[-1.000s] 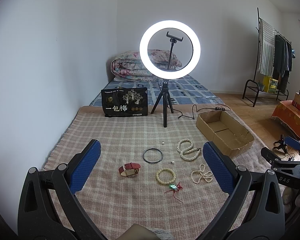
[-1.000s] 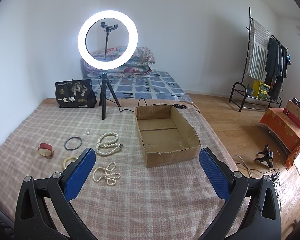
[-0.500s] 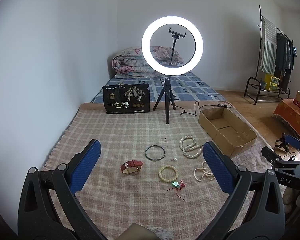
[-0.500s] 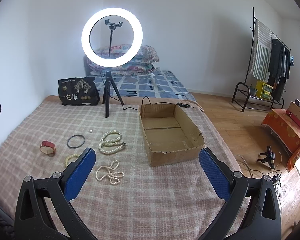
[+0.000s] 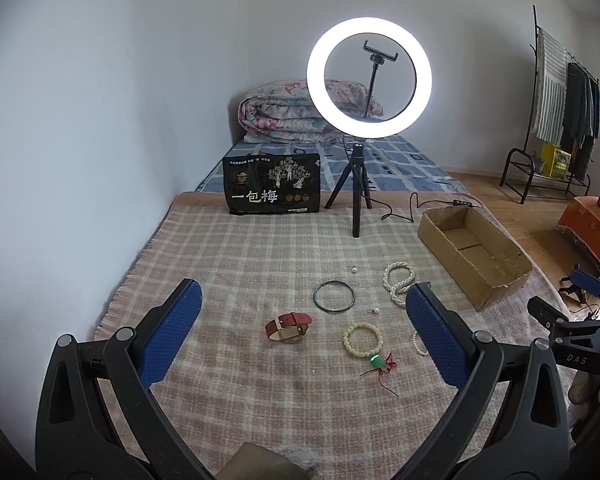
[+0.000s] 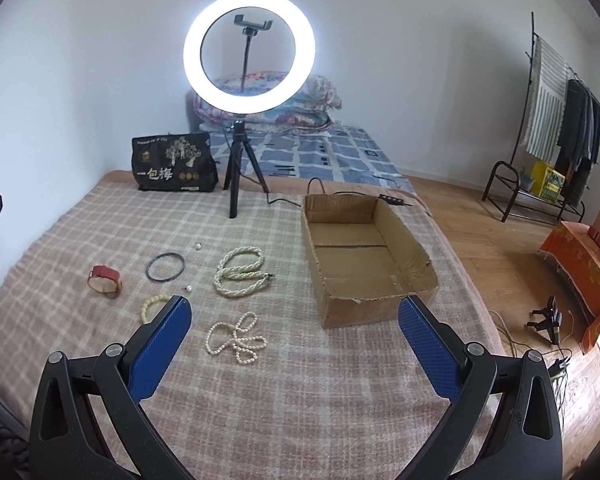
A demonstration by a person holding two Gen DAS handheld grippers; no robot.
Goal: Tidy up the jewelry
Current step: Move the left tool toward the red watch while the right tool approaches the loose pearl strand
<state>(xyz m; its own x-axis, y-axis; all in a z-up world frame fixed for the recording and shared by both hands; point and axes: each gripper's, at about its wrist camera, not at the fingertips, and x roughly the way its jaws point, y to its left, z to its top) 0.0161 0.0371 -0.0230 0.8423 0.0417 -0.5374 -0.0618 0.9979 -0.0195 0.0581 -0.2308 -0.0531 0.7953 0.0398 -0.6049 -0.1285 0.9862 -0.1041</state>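
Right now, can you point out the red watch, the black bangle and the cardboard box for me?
red watch (image 5: 288, 325), left wrist view, on its red strap.
black bangle (image 5: 334, 297), left wrist view, on its near rim.
cardboard box (image 6: 364, 312), right wrist view, on its near outer wall.

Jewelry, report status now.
Left gripper and right gripper open, empty. Jewelry, red watch included, loose on blanket. Cardboard box empty. Path clear.

The left gripper (image 5: 303, 300) and the right gripper (image 6: 294, 316) look alike: black plastic arms with triangular cut-outs, silver screws at the joints, and long fingers (image 5: 168, 334) faced with dimpled blue pads. At the left view's right edge, one black body reads "DAS".
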